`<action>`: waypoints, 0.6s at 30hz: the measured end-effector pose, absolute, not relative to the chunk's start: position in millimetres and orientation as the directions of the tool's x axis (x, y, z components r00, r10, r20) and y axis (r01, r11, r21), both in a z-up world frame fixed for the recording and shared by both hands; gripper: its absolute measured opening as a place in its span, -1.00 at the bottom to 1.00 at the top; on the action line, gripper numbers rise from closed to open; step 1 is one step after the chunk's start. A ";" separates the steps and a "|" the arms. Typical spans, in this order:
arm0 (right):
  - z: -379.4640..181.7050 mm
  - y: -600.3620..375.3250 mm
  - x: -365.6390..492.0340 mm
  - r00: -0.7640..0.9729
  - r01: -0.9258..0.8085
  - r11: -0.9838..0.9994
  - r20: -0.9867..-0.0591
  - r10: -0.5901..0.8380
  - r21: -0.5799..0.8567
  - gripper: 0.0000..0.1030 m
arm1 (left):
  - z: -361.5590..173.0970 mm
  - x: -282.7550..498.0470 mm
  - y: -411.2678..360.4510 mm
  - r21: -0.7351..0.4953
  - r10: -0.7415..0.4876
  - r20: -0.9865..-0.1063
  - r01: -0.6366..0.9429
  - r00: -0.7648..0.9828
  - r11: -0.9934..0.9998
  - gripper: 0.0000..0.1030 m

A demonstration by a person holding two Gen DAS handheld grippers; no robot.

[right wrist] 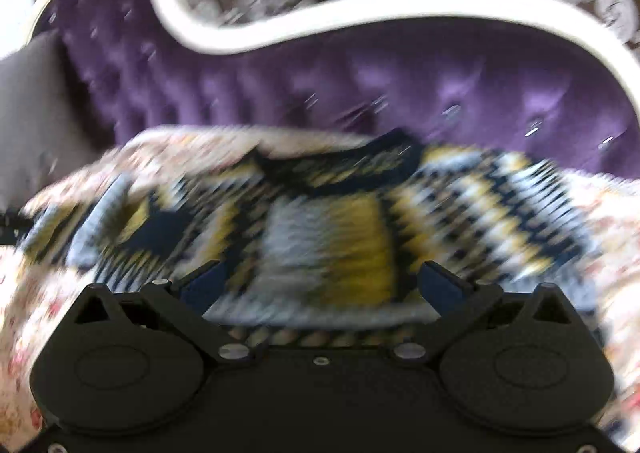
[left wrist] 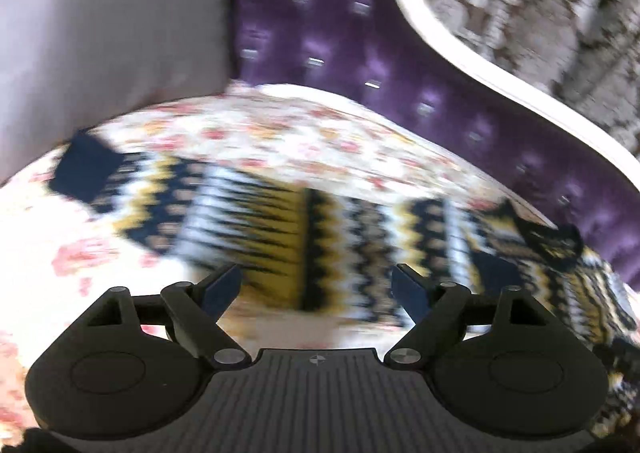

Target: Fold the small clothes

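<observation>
We hold both the left hand-held gripper (left wrist: 316, 287) and right hand-held gripper (right wrist: 320, 283) wide open and empty above the patterned sweater (left wrist: 320, 229) spread on the floral bed (left wrist: 280, 133), apparently between folds, so next we pick an edge.

Purple tufted headboard (left wrist: 320, 33), floral bedspread (left wrist: 280, 133), grey pillow (left wrist: 100, 33).
</observation>
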State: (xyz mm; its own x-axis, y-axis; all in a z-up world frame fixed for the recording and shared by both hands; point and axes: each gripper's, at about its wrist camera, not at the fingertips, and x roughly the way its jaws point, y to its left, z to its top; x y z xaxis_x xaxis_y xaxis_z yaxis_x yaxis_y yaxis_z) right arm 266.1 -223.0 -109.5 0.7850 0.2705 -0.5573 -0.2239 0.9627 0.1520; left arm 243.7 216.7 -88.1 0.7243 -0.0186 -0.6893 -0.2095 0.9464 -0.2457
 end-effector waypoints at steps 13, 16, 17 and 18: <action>-140.3 -178.6 255.9 0.782 -0.227 0.973 -0.585 0.212 0.050 0.99 | -124.2 238.1 320.2 -0.362 0.079 -0.654 -0.403 0.752 0.841 0.74; -141.0 -175.8 255.6 0.789 -0.223 0.974 -0.581 0.199 0.031 0.99 | -126.3 246.7 323.8 -0.396 0.052 -0.638 -0.385 0.769 0.833 0.95; -141.1 -175.8 255.6 0.791 -0.222 0.975 -0.579 0.198 0.031 0.99 | -126.8 249.6 324.8 -0.403 0.053 -0.633 -0.387 0.772 0.829 0.95; -141.7 -175.2 256.0 0.792 -0.221 0.975 -0.578 0.198 0.032 0.99 | -127.1 252.2 326.1 -0.405 0.059 -0.628 -0.390 0.776 0.827 0.95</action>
